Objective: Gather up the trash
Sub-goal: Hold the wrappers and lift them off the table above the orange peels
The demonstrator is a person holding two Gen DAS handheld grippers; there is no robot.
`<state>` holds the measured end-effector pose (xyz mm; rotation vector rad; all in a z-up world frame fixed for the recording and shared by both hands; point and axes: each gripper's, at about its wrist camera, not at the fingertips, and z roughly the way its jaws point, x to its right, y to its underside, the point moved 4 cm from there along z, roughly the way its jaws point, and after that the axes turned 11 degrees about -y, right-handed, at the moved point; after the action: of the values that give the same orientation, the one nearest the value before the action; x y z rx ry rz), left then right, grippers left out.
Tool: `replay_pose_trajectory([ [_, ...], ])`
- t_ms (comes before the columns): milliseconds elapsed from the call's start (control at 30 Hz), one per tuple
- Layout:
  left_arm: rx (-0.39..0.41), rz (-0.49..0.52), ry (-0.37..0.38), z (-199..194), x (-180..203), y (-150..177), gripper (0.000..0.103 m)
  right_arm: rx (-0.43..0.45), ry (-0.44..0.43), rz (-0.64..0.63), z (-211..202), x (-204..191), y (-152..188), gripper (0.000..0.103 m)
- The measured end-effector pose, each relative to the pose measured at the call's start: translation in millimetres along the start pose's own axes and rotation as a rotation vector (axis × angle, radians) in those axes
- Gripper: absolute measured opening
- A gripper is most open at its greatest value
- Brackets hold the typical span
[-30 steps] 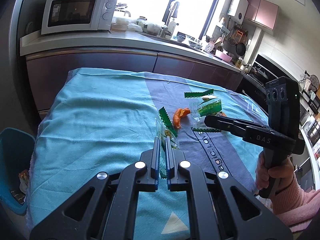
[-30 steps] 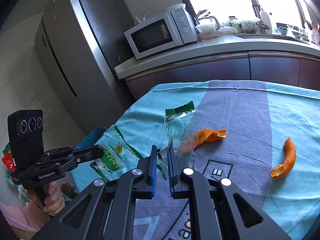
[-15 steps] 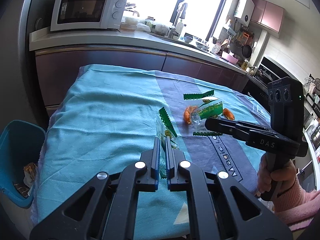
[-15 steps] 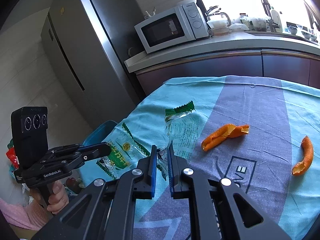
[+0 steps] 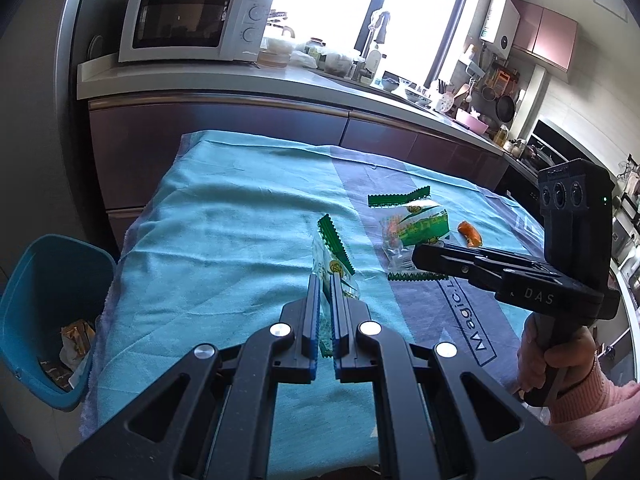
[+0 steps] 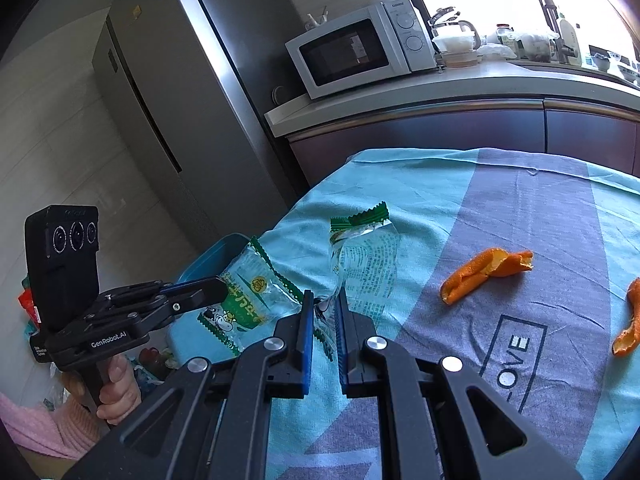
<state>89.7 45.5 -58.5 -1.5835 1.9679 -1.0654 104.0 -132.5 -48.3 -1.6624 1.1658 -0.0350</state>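
Now the left tool point(image 5: 325, 280) pinches a green wrapper point(image 5: 334, 258); the right tool point(image 6: 323, 300) pinches a clear wrapper point(image 6: 366, 260) above the counter point(image 5: 224, 240).

Bare teal cloth point(image 5: 224, 240) lies open toward the blue bin point(image 5: 52, 292).

Teal, grey, green and orange against black tooling

The cloth point(image 5: 224, 240) is patterned in teal with a grey band point(image 6: 532, 216) bearing dark lettering. Both wrappers point(image 5: 334, 268) point(image 6: 366, 264) are seen as clear film with green zigzag edges and green print. The peels point(image 6: 486, 270) are coloured orange, the bin point(image 5: 48, 280) blue, the microwave point(image 5: 188, 22) white, the sleeve point(image 5: 600, 408) pink. Black grippers point(image 5: 325, 284) point(image 6: 323, 300) are fitted with blue pads point(image 6: 307, 332).
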Motion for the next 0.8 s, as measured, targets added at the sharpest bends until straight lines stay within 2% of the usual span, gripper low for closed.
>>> replay_pose_trajectory([
  [800,0.011,-0.049,-0.058,-20.5,-34.6,9.3,0.006,-0.039,-0.052,-0.039,29.2,-23.8,-3.1,0.009],
])
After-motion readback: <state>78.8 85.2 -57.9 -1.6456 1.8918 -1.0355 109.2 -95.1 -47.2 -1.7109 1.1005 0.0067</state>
